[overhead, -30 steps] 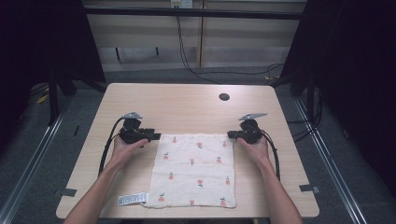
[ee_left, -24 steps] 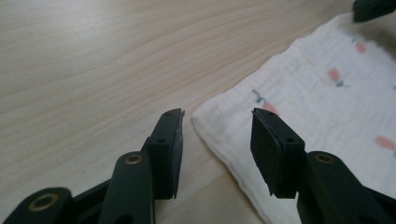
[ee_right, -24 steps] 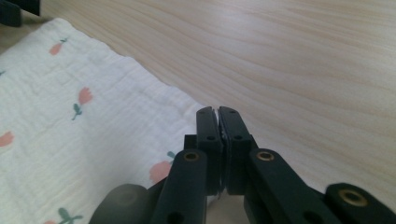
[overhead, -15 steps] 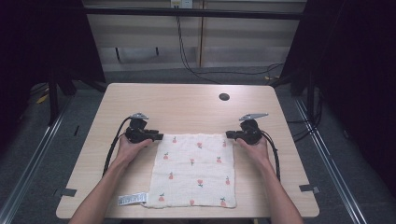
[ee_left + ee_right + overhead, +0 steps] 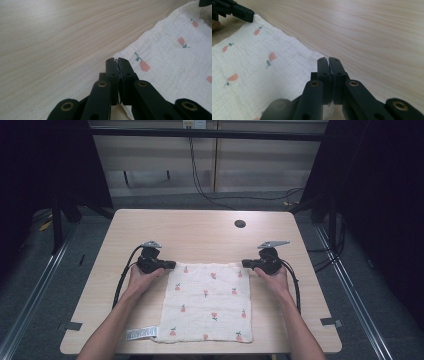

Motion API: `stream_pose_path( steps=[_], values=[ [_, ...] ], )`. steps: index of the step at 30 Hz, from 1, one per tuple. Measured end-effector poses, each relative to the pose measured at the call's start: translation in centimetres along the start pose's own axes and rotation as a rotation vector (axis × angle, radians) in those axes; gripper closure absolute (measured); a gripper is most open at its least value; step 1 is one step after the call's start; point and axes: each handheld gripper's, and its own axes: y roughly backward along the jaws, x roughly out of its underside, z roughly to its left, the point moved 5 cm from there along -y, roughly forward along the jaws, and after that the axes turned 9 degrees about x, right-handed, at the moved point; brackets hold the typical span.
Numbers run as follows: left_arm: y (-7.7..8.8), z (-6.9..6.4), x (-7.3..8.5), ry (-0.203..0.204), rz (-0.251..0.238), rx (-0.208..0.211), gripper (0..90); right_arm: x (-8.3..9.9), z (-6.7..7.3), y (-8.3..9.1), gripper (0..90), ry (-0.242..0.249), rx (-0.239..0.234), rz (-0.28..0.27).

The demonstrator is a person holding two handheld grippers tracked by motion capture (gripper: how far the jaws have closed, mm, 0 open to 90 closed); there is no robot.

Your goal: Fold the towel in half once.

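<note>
1. The counter point(image 5: 200, 232) is a pale wood-grain top with rounded corners; a small dark round hole point(image 5: 240, 224) sits in its far right part, well apart from everything else.
2. A white crinkled cloth point(image 5: 210, 302) printed with small pink flowers lies flat on the near half of the counter, roughly square, its near edge close to the counter's front edge. A white label strip point(image 5: 141, 334) lies on the counter just beside the cloth's near left corner.
3. The person's left hand point(image 5: 140, 279) and right hand point(image 5: 272, 276) come in from the bottom, one at each far corner of the cloth.
4. The left tool point(image 5: 170, 265) lies low at the cloth's far left corner. In the left gripper view point(image 5: 116, 60) its jaws are pressed together, with the cloth's edge running under and between them, so it is clamped on that corner.
5. The right tool point(image 5: 246, 263) lies at the far right corner. In the right gripper view point(image 5: 328, 60) its jaws are likewise closed together on the cloth's corner; the other tool's tip shows at the far corner.
6. A black cable loops back from each tool along the forearm.
</note>
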Motion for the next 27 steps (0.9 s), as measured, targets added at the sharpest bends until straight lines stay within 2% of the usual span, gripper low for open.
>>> stream_pose_path(
  steps=[3, 6, 10, 14, 20, 27],
  values=[
    [0.3, -0.5, -0.3, -0.008, -0.017, 0.010, 87.8, -0.1, 0.0, 0.1, 88.3, 0.002, -0.005, -0.007],
    [1.0, -1.5, -1.0, -0.037, -0.036, 0.030, 87.8, -0.4, 0.0, 0.6, 88.4, -0.003, -0.013, -0.028],
    [1.6, -1.9, -1.3, -0.032, -0.057, 0.056, 87.9, -0.5, 0.0, 1.0, 88.4, -0.009, -0.021, -0.036],
    [2.4, -3.0, -1.6, -0.044, -0.082, 0.078, 87.8, -0.9, 0.4, 1.8, 88.5, -0.015, -0.043, -0.059],
    [3.1, -3.7, -1.7, -0.068, -0.082, 0.082, 87.8, -1.1, 1.0, 2.4, 88.5, -0.014, -0.064, -0.078],
    [4.4, -4.0, -1.5, -0.061, -0.118, 0.079, 87.7, -1.2, 1.4, 3.6, 88.5, -0.020, -0.073, -0.104]
  ],
)
